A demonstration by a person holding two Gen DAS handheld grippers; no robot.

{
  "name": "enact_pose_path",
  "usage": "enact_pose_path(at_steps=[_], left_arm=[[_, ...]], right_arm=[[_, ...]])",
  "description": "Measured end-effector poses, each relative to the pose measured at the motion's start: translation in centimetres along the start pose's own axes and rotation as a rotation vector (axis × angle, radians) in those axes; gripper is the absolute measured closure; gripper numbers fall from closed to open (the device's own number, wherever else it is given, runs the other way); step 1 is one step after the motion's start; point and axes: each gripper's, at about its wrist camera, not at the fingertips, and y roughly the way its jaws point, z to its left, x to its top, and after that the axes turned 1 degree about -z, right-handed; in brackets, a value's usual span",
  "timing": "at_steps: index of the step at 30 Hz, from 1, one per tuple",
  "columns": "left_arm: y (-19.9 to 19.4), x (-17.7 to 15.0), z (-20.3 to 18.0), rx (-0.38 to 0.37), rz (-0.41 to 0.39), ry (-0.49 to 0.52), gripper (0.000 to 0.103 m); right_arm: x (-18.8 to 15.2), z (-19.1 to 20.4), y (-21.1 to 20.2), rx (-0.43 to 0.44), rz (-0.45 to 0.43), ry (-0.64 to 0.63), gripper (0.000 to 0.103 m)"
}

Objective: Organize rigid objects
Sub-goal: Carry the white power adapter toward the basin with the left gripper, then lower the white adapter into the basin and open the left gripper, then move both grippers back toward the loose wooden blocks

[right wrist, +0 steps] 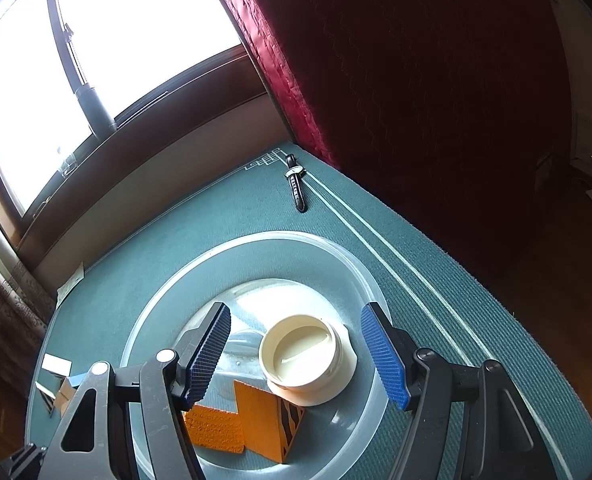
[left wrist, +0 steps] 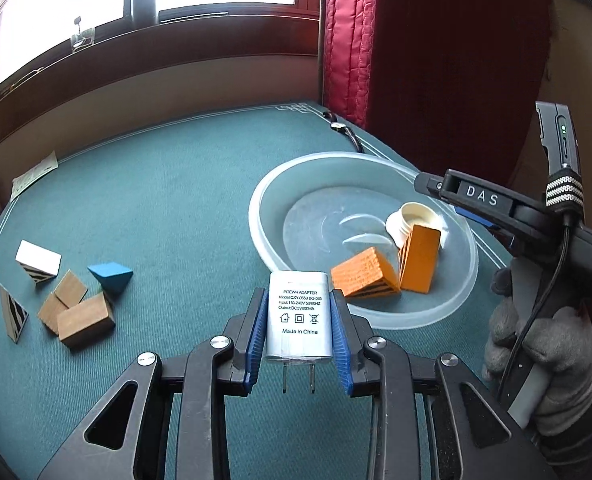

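1. Left wrist view: my left gripper pinches the white adapter between its blue pads, prongs toward the camera, held just short of the bowl. Inside the bowl lie two orange blocks and a cream cap. Well left of the bowl, wooden blocks and a blue wedge sit on the green mat.
2. Right wrist view: my right gripper hangs spread over the bowl, jaws either side of the cap, not touching it. A watch lies beyond the bowl.
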Motion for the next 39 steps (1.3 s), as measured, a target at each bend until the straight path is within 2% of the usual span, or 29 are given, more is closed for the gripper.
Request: enact_pose_path(at_steps=[8, 12, 13, 14, 16, 27, 39], left_arm=[[1.7, 2.5, -0.8, -0.018, -0.024, 0.008, 0.072], [2.9, 3.2, -0.7, -0.022, -0.029, -0.03, 0.07], [3.0, 3.1, -0.4, -0.025, -0.025, -0.045, 0.063], [3.1, 3.1, -0.1, -0.025, -0.024, -0.061, 0.05], [2.8, 2.8, 0.5, -0.001, -0.039, -0.086, 0.043], [1.3, 1.1, 2.7, 0.084, -0.05, -0.118, 0.043], [0.5, -1.1, 4.1, 0.129, -0.038, -0.141, 0.043]], right_arm=[[0.0, 0.0, 0.0, -0.003, -0.005, -0.004, 0.032], [0.0, -0.1, 0.0, -0.003, -0.006, -0.004, 0.032], [0.0, 0.0, 0.0, -0.004, -0.006, -0.006, 0.032], [0.0, 0.0, 0.0, -0.005, -0.008, -0.008, 0.032], [0.1, 0.0, 0.0, -0.009, -0.012, -0.011, 0.032], [-0.1, 0.5, -0.2, -0.014, -0.023, -0.028, 0.032], [-0.3, 1.4, -1.1, 0.0, -0.046, -0.057, 0.032]])
